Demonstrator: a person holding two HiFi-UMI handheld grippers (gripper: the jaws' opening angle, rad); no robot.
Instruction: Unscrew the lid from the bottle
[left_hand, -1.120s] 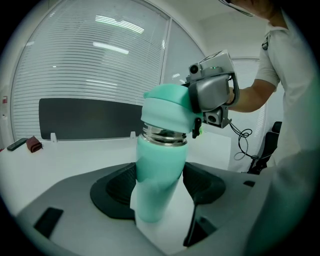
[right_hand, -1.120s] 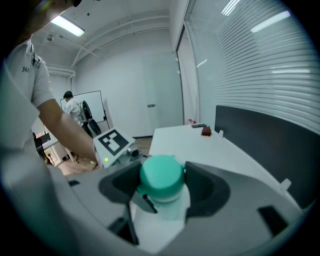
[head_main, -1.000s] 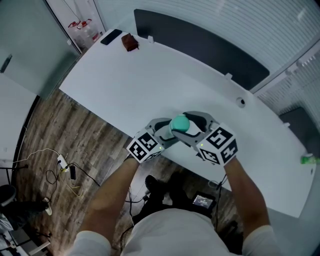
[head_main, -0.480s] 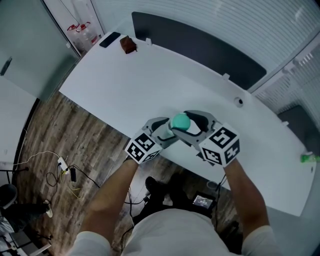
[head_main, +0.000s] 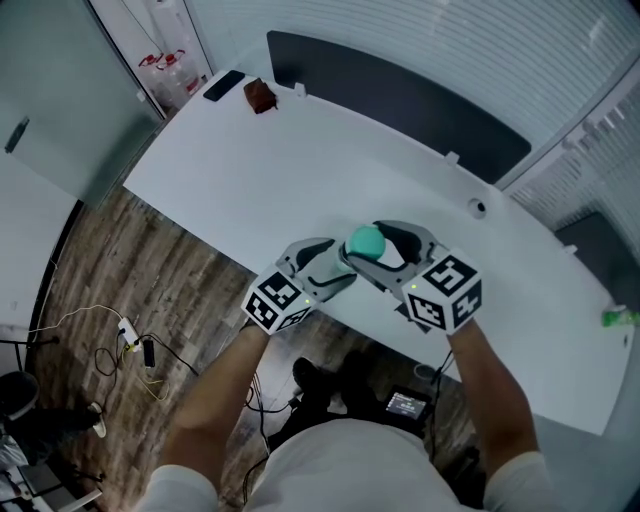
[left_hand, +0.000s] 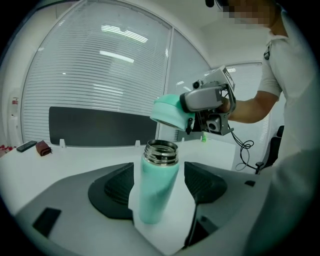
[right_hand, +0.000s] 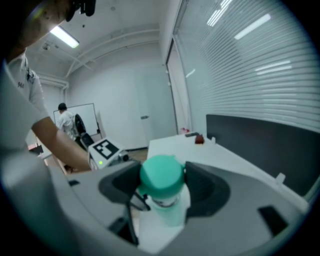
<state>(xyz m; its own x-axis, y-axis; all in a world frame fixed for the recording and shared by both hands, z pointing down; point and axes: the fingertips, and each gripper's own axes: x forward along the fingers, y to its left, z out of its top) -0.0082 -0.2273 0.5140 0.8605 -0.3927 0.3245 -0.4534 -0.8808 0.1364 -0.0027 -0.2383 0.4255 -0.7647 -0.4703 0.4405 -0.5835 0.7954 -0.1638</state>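
Observation:
A teal bottle (left_hand: 155, 192) with a bare steel threaded neck stands on the white table (head_main: 260, 170), between the jaws of my left gripper (left_hand: 159, 186). Those jaws have just been opening, and a gap shows beside the bottle. Its teal lid (left_hand: 170, 112) hangs just above and to the right of the neck, off the bottle. My right gripper (right_hand: 161, 182) is shut on the lid (right_hand: 161, 175), and the bottle (right_hand: 169, 212) shows right below it. In the head view the lid (head_main: 364, 242) hides the bottle, and the left gripper (head_main: 333, 263) sits to its lower left.
A dark phone (head_main: 223, 85) and a small brown thing (head_main: 260, 95) lie at the table's far left corner. A dark panel (head_main: 400, 95) runs along the back edge. A green item (head_main: 616, 320) sits far right. Both grippers work at the near edge, above a wooden floor with cables.
My left gripper has drawn back toward the lower left, away from the bottle, with its jaws a little wider. The lid in the right gripper has hardly shifted.

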